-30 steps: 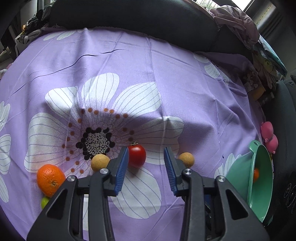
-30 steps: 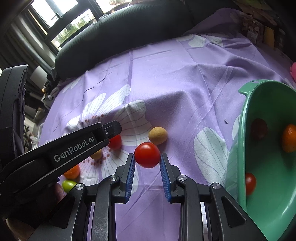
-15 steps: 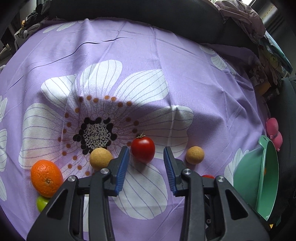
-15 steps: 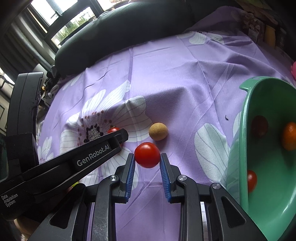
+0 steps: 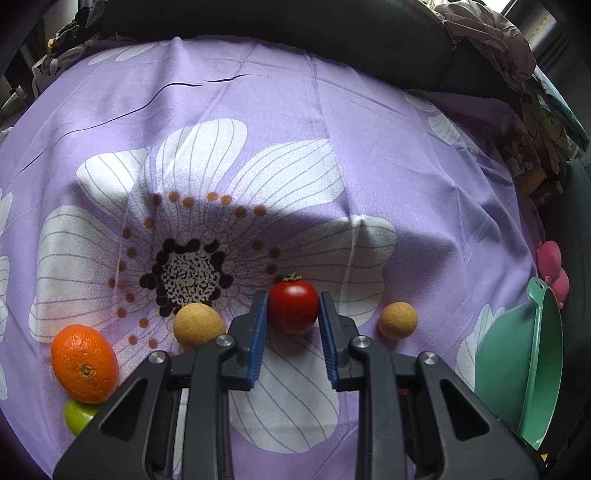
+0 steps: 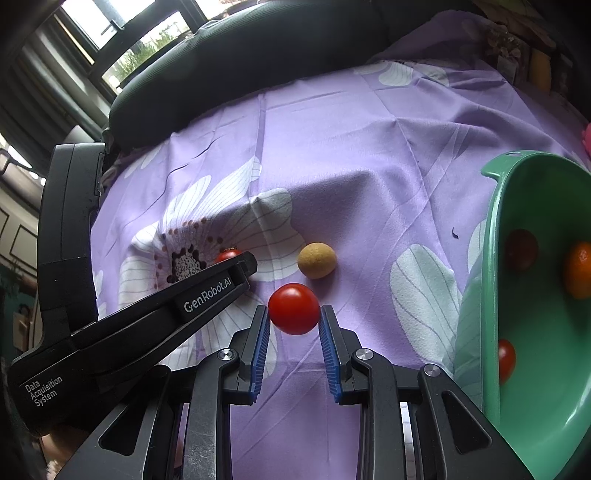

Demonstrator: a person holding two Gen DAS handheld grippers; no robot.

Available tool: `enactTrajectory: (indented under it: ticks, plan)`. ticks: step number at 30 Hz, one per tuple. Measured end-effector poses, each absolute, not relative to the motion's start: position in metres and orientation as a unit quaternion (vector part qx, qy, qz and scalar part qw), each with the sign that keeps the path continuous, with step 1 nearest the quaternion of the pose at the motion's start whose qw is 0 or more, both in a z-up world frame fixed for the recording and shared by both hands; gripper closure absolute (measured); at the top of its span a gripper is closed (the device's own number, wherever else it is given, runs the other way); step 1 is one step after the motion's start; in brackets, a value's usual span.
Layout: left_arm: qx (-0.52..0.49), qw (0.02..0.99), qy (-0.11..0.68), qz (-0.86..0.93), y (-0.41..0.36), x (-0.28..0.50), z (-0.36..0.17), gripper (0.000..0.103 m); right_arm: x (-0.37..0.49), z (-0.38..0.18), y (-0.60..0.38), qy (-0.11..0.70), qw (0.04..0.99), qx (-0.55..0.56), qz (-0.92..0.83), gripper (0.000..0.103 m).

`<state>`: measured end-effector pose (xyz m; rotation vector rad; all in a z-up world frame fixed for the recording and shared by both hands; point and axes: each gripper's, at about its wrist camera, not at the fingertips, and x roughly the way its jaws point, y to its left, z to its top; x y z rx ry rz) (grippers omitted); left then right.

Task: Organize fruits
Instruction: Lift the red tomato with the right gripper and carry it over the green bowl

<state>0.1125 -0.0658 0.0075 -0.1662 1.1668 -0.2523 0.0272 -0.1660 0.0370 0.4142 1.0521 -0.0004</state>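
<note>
My left gripper [image 5: 292, 306] is shut on a red tomato [image 5: 293, 311] with a dry stem, on the purple flowered cloth [image 5: 258, 129]. Beside it lie two tan round fruits, one to the left [image 5: 198, 325] and one to the right [image 5: 398, 320], an orange [image 5: 84, 363] and a green fruit [image 5: 78, 415] at the lower left. My right gripper [image 6: 293, 310] is shut on another red tomato [image 6: 294, 308], held above the cloth. The green bowl [image 6: 491, 258] at the right holds a dark fruit [image 6: 521, 249], an orange [image 6: 578, 269] and a small tomato [image 6: 506, 360].
The left gripper's black body [image 6: 147, 314] reaches across the left of the right wrist view. A dark cushion [image 5: 277, 22] borders the cloth's far edge. Pink toys [image 5: 552, 266] and clutter sit at the right edge. The bowl also shows in the left wrist view [image 5: 532, 354].
My left gripper has moved forward around the stemmed tomato and its jaws have closed onto it. My right gripper still holds its tomato, barely moved.
</note>
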Motion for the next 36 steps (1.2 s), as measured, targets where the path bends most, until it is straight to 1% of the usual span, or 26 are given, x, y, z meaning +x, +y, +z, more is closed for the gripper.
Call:
enactTrajectory:
  ticks: [11,23,36]
  plan:
    - [-0.094,0.857,0.492,-0.123,-0.048,0.087,0.046,0.077,0.023,0.045,-0.168,0.483,0.853,0.198,0.000,0.074]
    - [-0.097,0.897,0.401,-0.157,-0.044,0.040,0.104,0.077,-0.006,0.093,-0.177,0.392,0.897,0.205,0.013,0.074]
    - [-0.073,0.900,0.341,-0.262,-0.082,-0.004,0.137,0.077,-0.043,0.124,-0.217,0.329,0.914,0.227,-0.072,0.074]
